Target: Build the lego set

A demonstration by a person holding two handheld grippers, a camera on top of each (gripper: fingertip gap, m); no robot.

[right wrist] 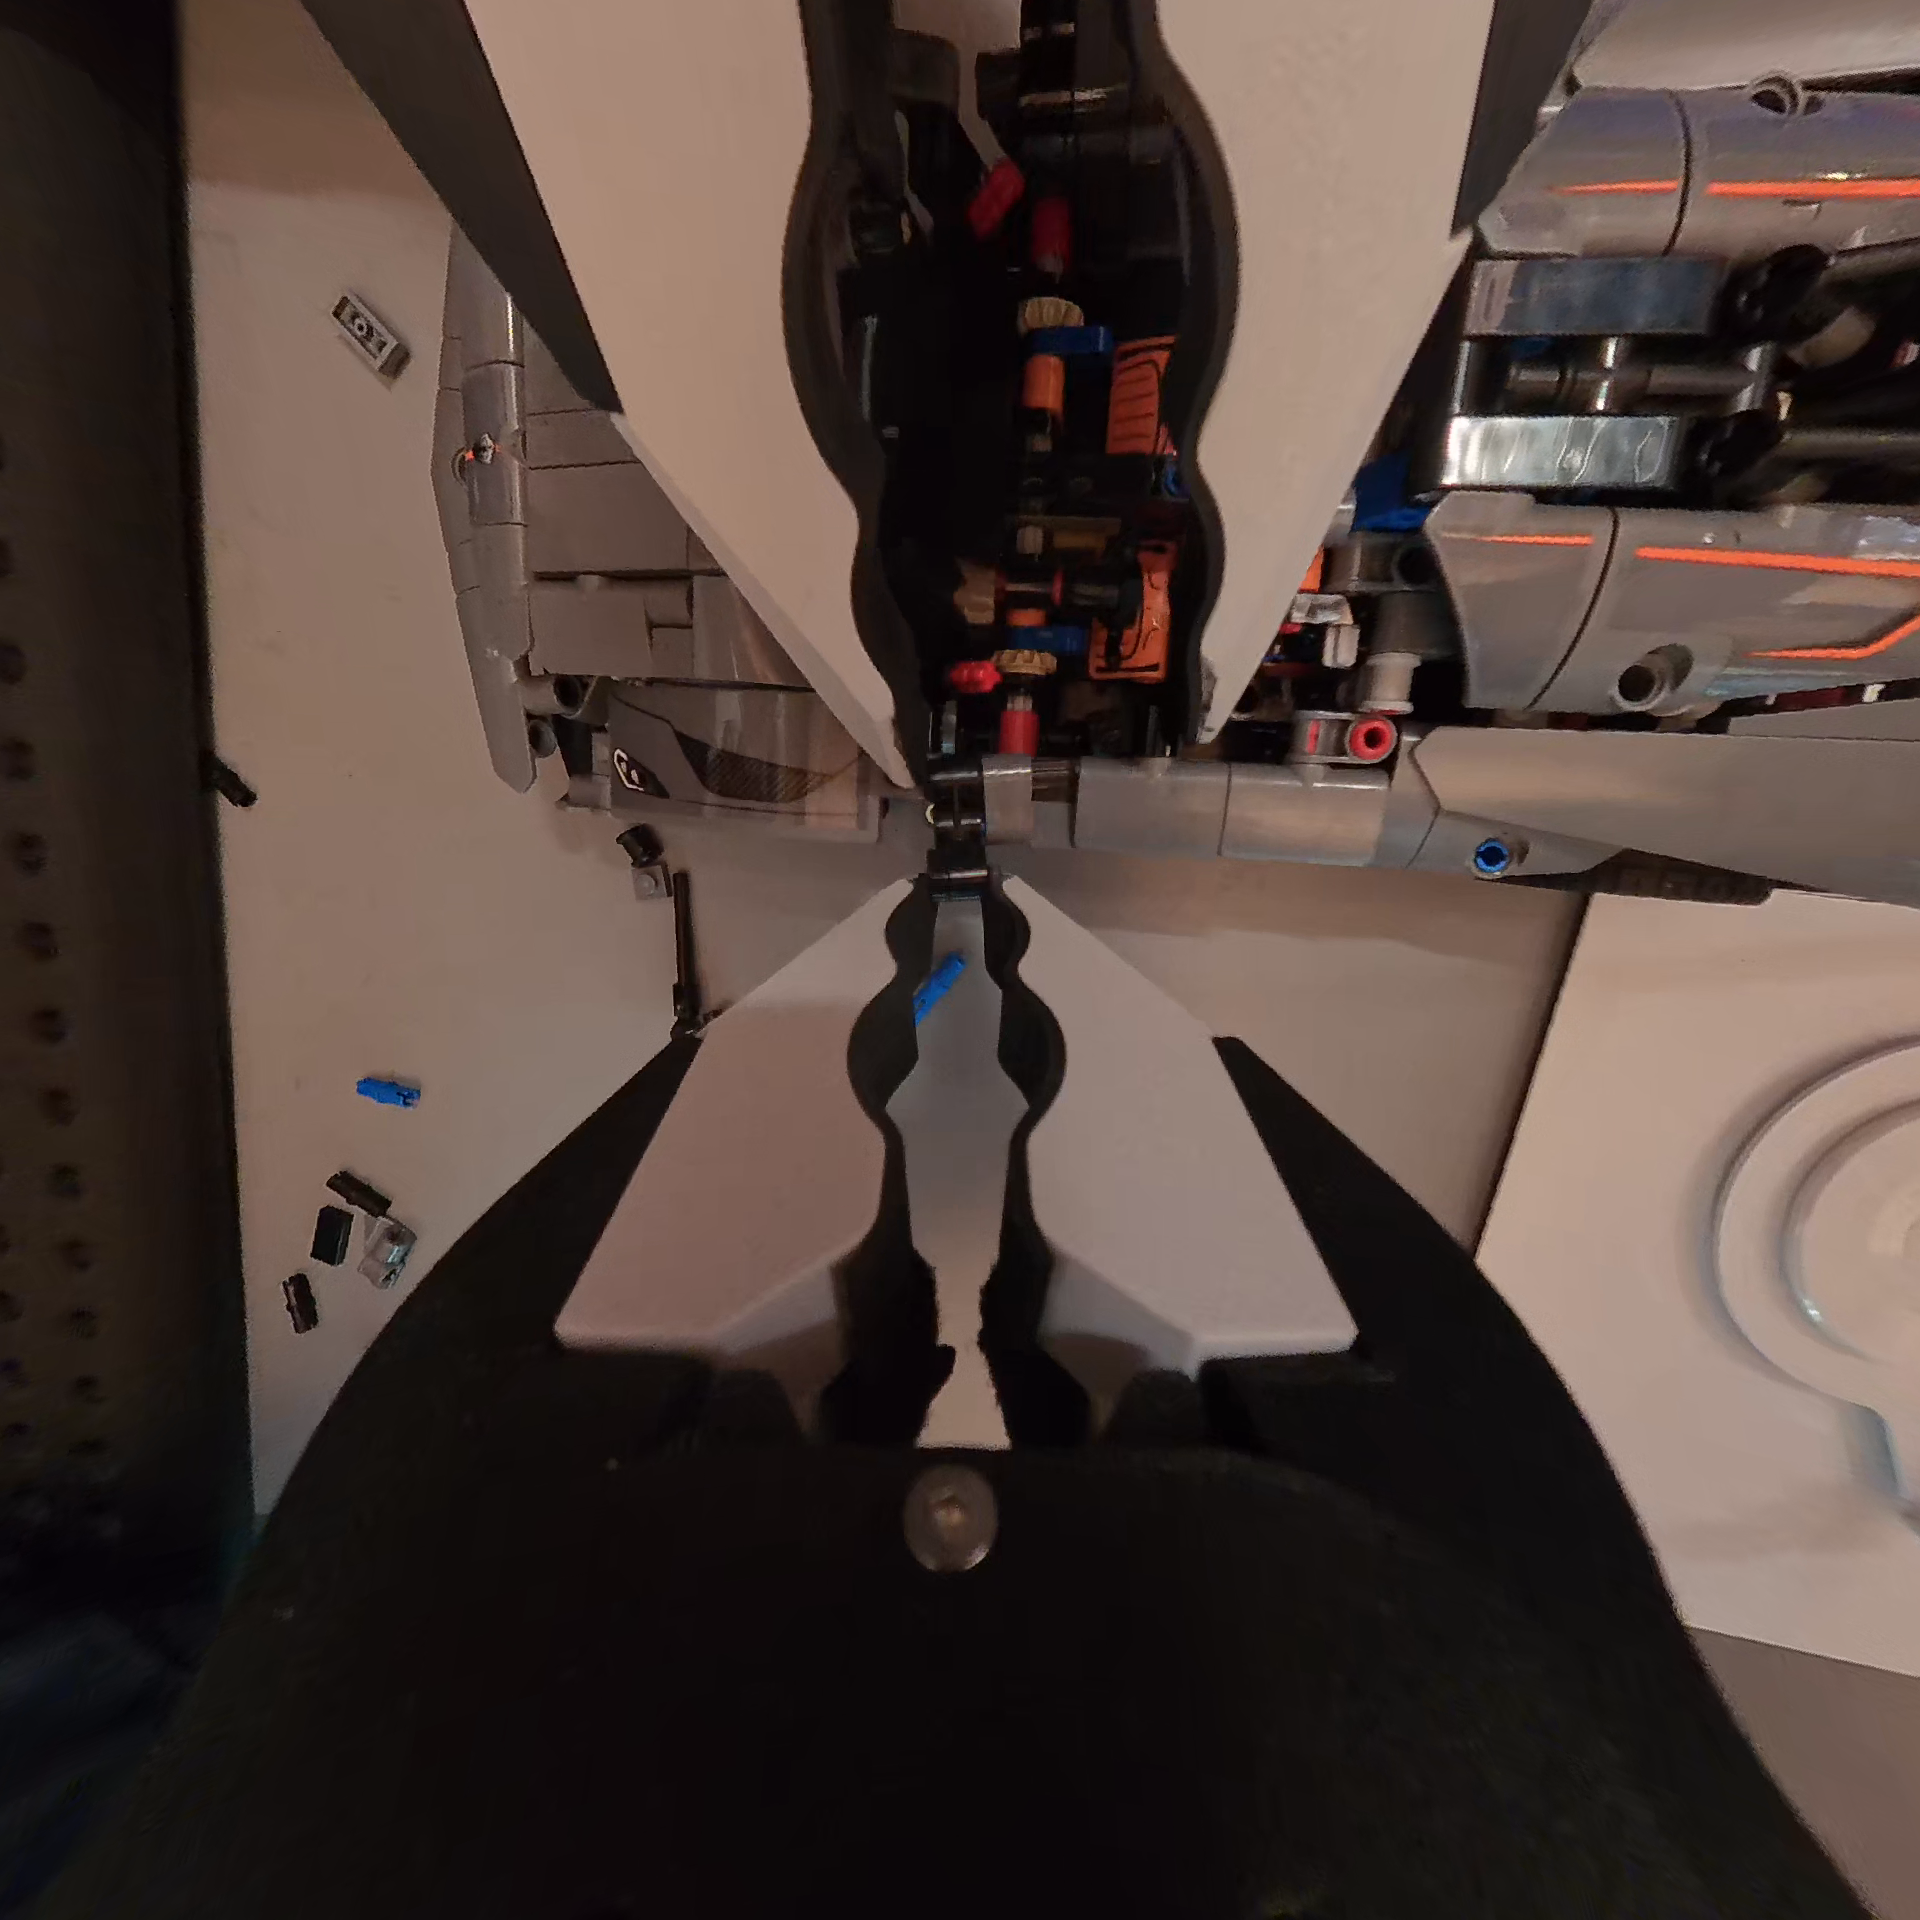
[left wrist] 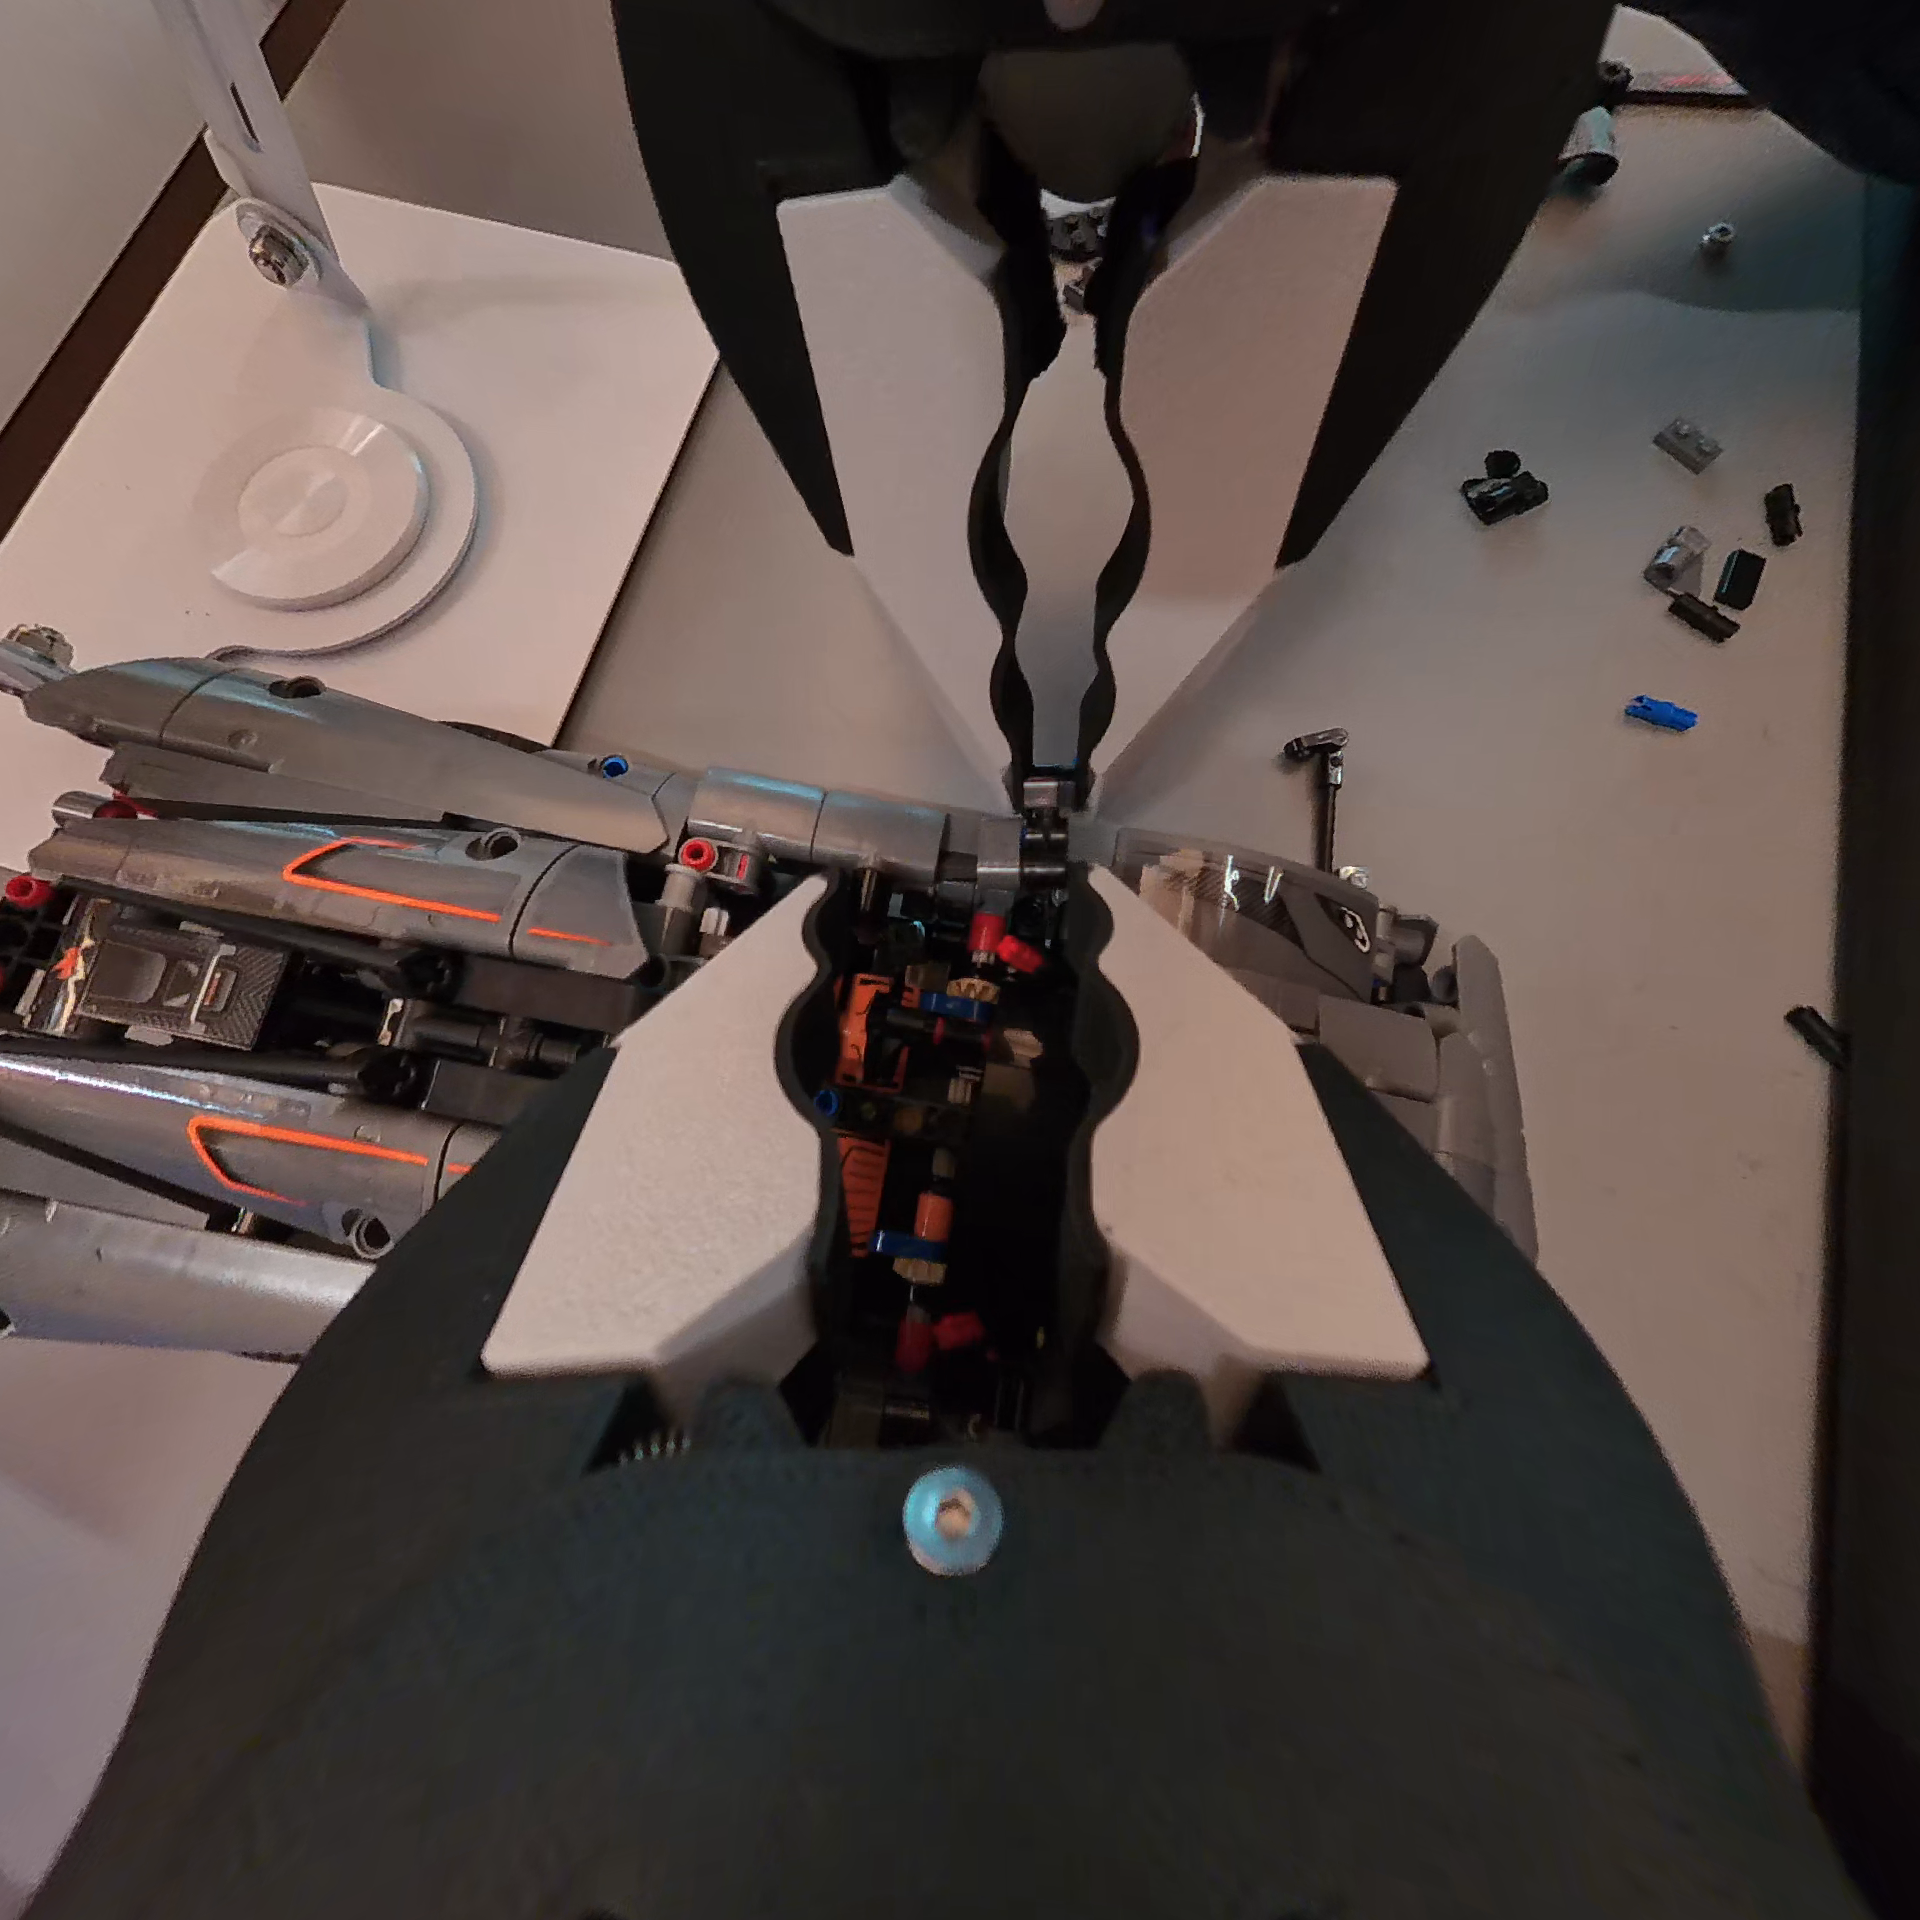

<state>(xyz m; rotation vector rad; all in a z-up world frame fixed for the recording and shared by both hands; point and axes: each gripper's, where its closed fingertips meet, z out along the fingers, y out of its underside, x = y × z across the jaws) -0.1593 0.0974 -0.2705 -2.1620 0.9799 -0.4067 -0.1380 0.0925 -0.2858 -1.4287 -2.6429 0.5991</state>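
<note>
A large grey lego model (left wrist: 416,883) with orange stripes lies on the white table; it also shows in the right wrist view (right wrist: 1662,582). My left gripper (left wrist: 956,878) hangs over the model's open middle with its jaws apart, tips at the grey side rail (left wrist: 831,821). Coloured inner parts show between its fingers. My right gripper (right wrist: 956,883) comes from the opposite side and is shut on a small black connector (right wrist: 954,831) at the rail's edge. That connector also shows in the left wrist view (left wrist: 1044,831). A blue pin (right wrist: 940,987) shows in the gap between the right fingers.
Loose small pieces (left wrist: 1704,561), a blue pin (left wrist: 1660,713) and a black axle (left wrist: 1330,800) lie on the table beside the model. A white stand base with a disc (left wrist: 312,520) sits behind it. A dark panel (left wrist: 1881,935) borders the table. Both grippers' tips are close together, under 4 cm apart. From the right gripper's tips to the blue pin (left wrist: 1660,713) is close to 15 centimeters. It turns up in the right wrist view (right wrist: 384,1092) as well.
</note>
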